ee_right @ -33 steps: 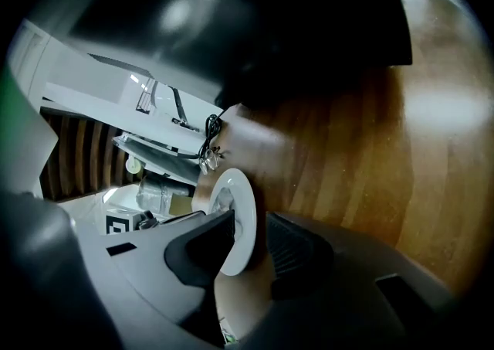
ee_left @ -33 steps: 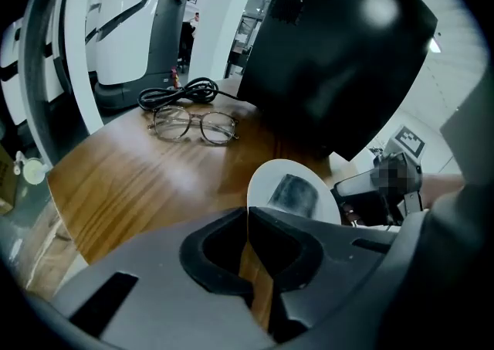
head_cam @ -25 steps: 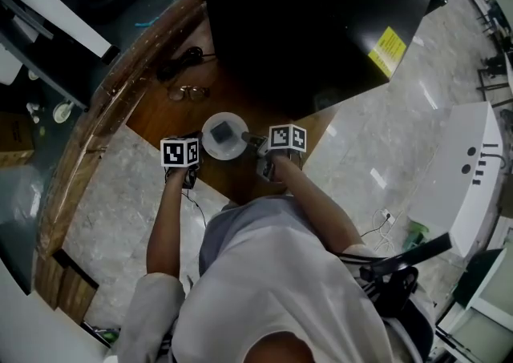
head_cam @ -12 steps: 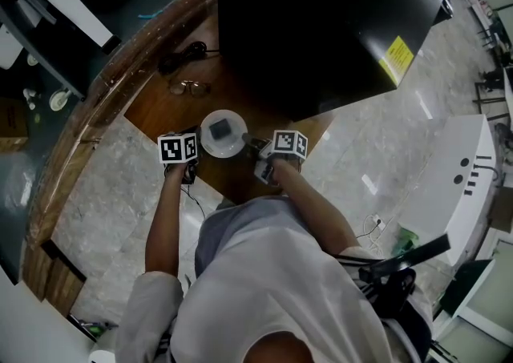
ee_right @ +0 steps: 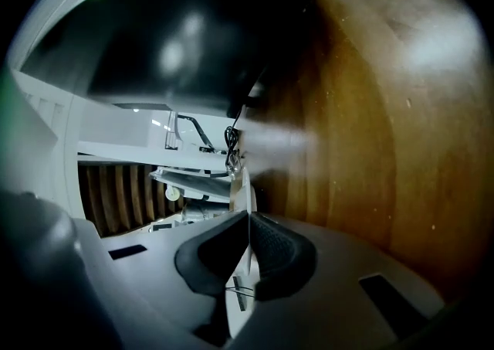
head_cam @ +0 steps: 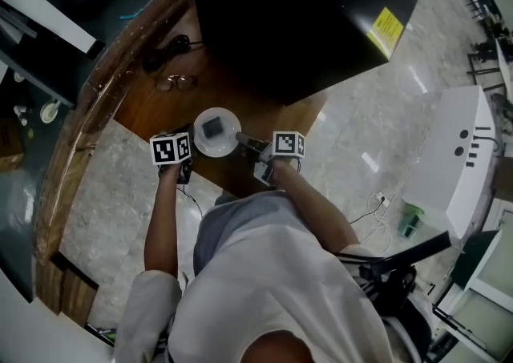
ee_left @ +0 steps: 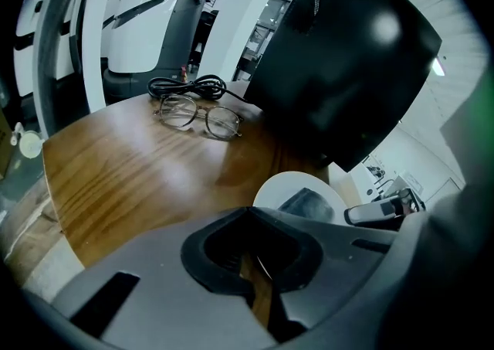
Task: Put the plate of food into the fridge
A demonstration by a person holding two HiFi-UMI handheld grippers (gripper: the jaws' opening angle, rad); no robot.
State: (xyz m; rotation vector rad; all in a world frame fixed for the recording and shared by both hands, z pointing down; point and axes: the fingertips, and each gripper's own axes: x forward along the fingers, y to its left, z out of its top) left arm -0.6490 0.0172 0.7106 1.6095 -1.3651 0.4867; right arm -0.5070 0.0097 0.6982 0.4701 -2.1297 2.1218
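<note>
A white plate (head_cam: 202,143) carrying a dark square piece of food (head_cam: 212,127) rests on the wooden table (head_cam: 156,113), in front of the black fridge (head_cam: 304,17). My right gripper (head_cam: 241,142) is at the plate's right edge. Its jaws are closing, and in the right gripper view the thin plate rim (ee_right: 242,186) stands edge-on with the pads pressed against it. My left gripper (ee_left: 248,213) hovers just left of the plate (ee_left: 270,190), its jaws drawn together with nothing between them. The food (ee_left: 312,203) shows beyond its jaws.
A pair of glasses (head_cam: 178,81) and a coiled black cable (head_cam: 164,49) lie on the table behind the plate. The table's curved edge runs along the left. A marble floor and a white appliance (head_cam: 469,169) are to the right.
The head view has shifted a little. The right gripper has stayed at the plate's right rim, and the left gripper has edged slightly away to the left.
</note>
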